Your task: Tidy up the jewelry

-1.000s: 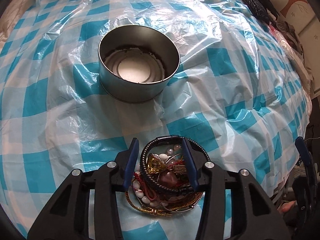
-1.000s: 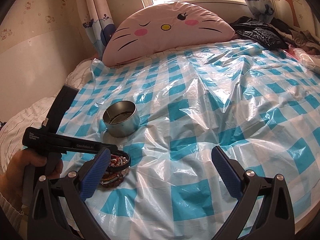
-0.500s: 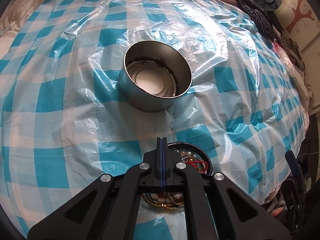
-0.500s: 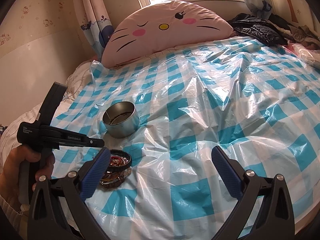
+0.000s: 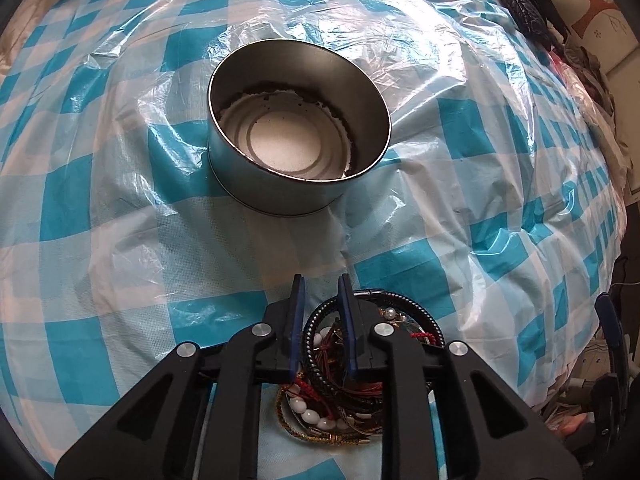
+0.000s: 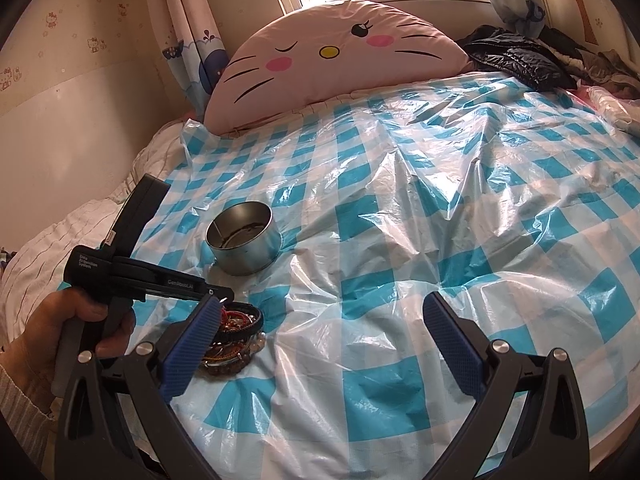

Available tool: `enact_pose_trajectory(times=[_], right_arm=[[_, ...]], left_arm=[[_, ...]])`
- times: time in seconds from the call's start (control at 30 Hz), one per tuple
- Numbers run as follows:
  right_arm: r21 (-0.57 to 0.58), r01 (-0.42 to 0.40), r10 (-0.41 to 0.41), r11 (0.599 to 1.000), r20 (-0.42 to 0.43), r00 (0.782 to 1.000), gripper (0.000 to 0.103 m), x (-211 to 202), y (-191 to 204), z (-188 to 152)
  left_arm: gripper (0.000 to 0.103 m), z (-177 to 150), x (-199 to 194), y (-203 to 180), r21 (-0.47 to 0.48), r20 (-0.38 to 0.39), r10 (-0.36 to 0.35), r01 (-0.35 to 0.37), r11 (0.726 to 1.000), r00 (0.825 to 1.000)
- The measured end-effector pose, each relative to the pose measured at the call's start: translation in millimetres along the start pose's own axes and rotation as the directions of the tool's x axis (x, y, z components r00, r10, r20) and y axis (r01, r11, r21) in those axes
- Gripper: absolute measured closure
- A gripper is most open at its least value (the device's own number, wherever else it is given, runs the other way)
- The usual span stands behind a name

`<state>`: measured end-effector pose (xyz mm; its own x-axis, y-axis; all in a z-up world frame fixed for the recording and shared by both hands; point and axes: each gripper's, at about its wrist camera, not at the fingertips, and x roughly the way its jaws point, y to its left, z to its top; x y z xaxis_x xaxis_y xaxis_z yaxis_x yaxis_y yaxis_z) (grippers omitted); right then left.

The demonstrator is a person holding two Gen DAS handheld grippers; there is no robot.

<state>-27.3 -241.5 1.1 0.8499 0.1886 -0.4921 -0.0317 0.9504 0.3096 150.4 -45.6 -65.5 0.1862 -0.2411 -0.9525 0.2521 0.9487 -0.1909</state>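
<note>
Left hand-held gripper [image 5: 322,322] sits low over the jewelry pile [image 5: 360,364], blue pads narrowly parted, a small gap between them. Black braided bracelet [image 5: 416,308] arcs past the right pad; its near side passes through the gap. Whether the pads actually pinch it cannot be told from here. Pile includes white beads, red cord, gold chain, all tangled on a small dish whose rim is mostly covered.

Metal tin [image 5: 298,132] stands upright beyond the gripper tips, apart from the pile, open top, nothing inside but a ridged pale bottom with dark residue around the edge.

Right wrist view: right hand-held gripper [image 6: 324,354] spread wide, holding nothing, hovering above the checked plastic sheet [image 6: 440,208] that covers the bed. Its left finger overlaps the jewelry pile [image 6: 240,332] in the frame; contact uncertain. The left hand-held gripper [image 6: 218,294] comes in from the left with a hand [image 6: 60,332] on its handle, tip down at the top of the pile. Tin [image 6: 244,242] just behind the pile.

Pink cat-face cushion [image 6: 336,56] at the head of the bed. Black jacket [image 6: 516,60] to its right.
</note>
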Motion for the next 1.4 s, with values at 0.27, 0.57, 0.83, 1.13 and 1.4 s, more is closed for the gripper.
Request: enact_pose_trajectory(times=[0.27,0.57,0.83,1.13,1.4], right_arm=[[0.009,-0.009,0.009,1.0,-0.007,1.0,0.006,0.6,-0.1,-0.1],[0.02,-0.011,0.011,1.0,-0.014,1.0,0.006,1.2,-1.4,0.2],[0.029,-0.013,0.013,1.0,-0.018,1.0,0.006,0.9,-3.5,-0.2],[0.022,-0.005,0.005,1.0,-0.025,1.0,0.006,2.0,-4.5,0.5],[0.014,-0.005,0.006,1.0,-0.027,1.0,0.006,3.6,-4.6,-0.2]], left_arm=[[0.053,8.5,1.0,-11.1,0.101,-0.03,0.056,-0.053,0.993,0.998],[0.084,6.7,1.0,-31.0,0.121,-0.054,-0.014,0.021,0.992,0.998],[0.099,-13.9,-47.9,13.0,-0.055,0.066,-0.17,0.174,0.983,0.983],[0.098,-28.7,-51.1,39.3,-0.04,0.059,-0.139,0.142,0.989,0.988],[0.061,-26.8,-40.3,30.7,-0.022,0.044,-0.12,0.121,0.992,0.992]])
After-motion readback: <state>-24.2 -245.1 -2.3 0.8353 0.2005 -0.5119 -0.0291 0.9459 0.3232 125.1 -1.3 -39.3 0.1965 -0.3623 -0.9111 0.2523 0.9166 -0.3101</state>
